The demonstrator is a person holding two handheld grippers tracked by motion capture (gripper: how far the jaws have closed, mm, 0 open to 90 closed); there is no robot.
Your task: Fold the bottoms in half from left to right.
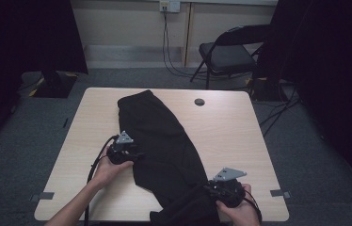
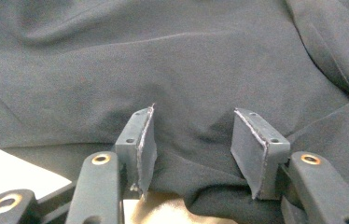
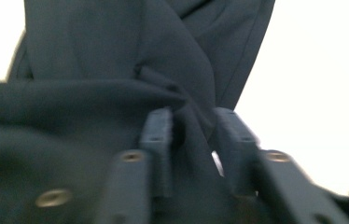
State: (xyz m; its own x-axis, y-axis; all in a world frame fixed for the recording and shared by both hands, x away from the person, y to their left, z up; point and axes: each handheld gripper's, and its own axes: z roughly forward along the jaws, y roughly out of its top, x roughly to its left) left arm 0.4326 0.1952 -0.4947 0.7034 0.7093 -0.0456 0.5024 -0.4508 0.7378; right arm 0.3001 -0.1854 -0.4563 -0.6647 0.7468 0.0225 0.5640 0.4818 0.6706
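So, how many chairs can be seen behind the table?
1: a black folding chair stands on the floor beyond the table's far right corner, near the wall. Others may be hidden in the dark sides.

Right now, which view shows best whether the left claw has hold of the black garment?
The left gripper view: the left claw stands open, cloth of the black garment between its jaws, unclamped. The high view puts it at the garment's left edge, jaws hidden. The right gripper view shows garment folds.

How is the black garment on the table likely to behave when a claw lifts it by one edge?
The black garment will probably go floppy and sag, since it lies in soft folds and creases. It looks light and thin, bunching between the right claw. It seems unlikely to slip far, as cloth wrinkles around the open left claw.
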